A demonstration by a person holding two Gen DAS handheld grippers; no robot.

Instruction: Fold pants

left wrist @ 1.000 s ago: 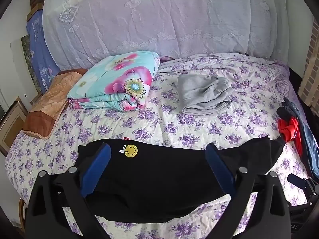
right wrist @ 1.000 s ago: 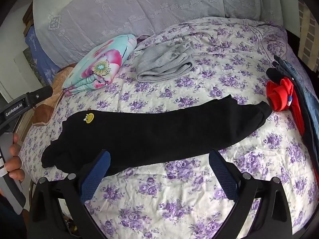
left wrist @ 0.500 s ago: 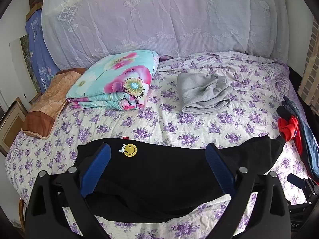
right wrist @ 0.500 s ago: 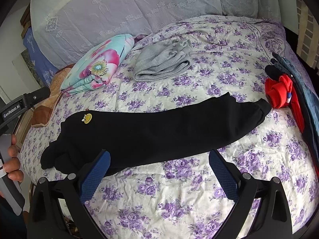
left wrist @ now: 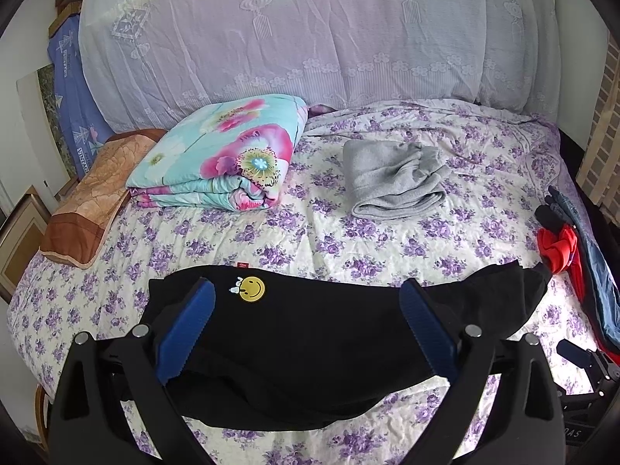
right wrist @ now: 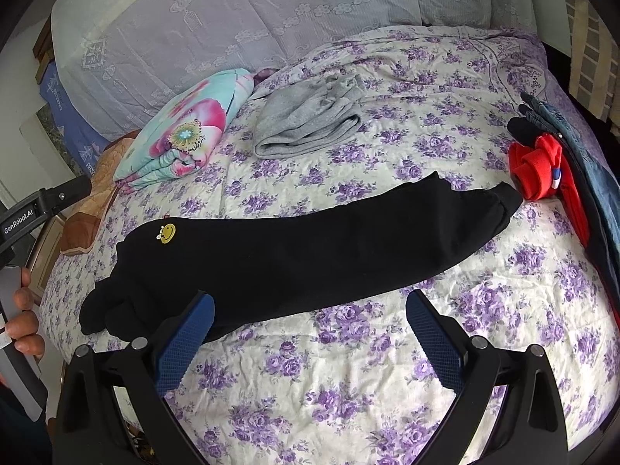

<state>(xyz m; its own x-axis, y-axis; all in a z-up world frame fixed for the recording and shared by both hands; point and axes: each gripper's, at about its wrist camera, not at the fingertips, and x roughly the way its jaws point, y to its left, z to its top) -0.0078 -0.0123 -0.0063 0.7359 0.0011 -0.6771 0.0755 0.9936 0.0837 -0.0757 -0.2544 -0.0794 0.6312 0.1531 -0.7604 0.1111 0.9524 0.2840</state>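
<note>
Two grippers: both hang over the near edge of the bed, each with its blue pads spread wide and nothing between them.
Bed (left wrist: 348,240): covered with a cream sheet printed with purple flowers; it carries everything below.
Pants (right wrist: 310,240): black, laid lengthwise across the near part of the bed, legs stacked one on the other, waist toward the left, cuffs toward the right just beside the red cloth.
Quilt (left wrist: 217,162): folded, turquoise with pink flowers, at the back left of the bed.
Grey garment (left wrist: 395,186): folded, behind the pants and well apart from them, right of the quilt.
Pillow (left wrist: 89,209): brown and orange, at the bed's left edge, beside the quilt.
Red cloth (right wrist: 538,166): bunched at the right edge of the bed.
Left gripper (left wrist: 306,325): above the waist end of the pants.
Right gripper (right wrist: 310,337): above the bare sheet, its left pad over the pants' near edge.
Smiley badge (left wrist: 252,288): yellow, near the waist.
</note>
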